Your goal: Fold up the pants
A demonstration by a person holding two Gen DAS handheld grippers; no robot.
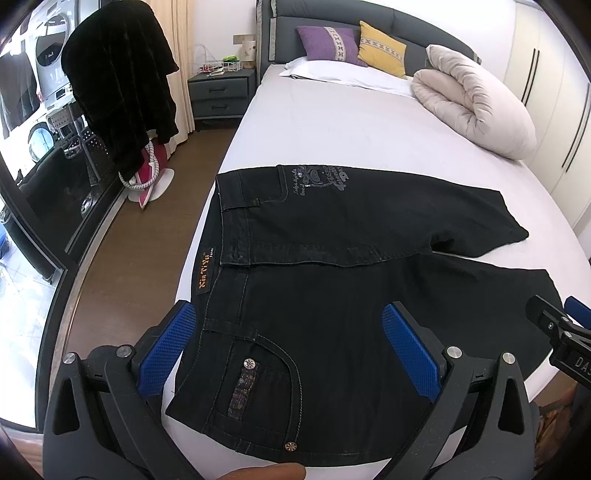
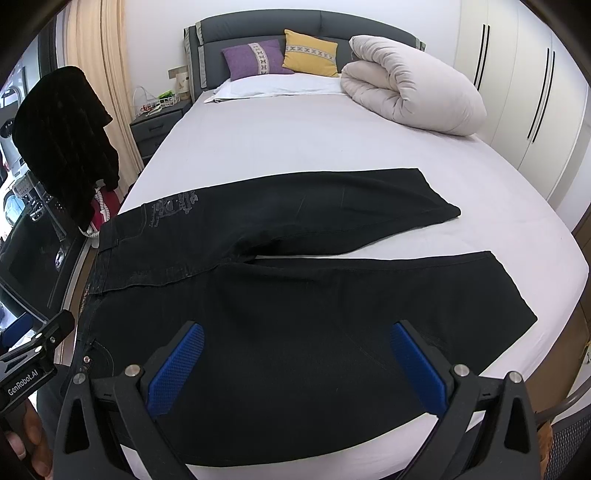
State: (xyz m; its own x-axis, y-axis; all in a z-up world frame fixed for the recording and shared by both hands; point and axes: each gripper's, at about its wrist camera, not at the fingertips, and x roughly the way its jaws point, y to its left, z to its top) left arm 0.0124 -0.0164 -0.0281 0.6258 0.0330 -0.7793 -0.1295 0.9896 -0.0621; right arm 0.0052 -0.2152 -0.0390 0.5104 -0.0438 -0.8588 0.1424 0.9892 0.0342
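black jeans point(image 1: 332, 295) flat on bed point(image 1: 332, 125), lengthwise unfolded, waistband at left edge, both legs point(image 2: 332, 206) spread apart toward right, front pocket with studs facing up.

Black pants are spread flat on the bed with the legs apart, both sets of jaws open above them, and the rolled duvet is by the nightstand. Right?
One slip: the rolled duvet lies on the bed's far right, beside the wardrobe, opposite the nightstand, as the right wrist view shows. The pants are spread with legs apart, and the left gripper and right gripper have open jaws.

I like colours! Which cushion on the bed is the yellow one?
The yellow cushion leans on the headboard, right of the purple cushion, next to the rolled beige duvet.
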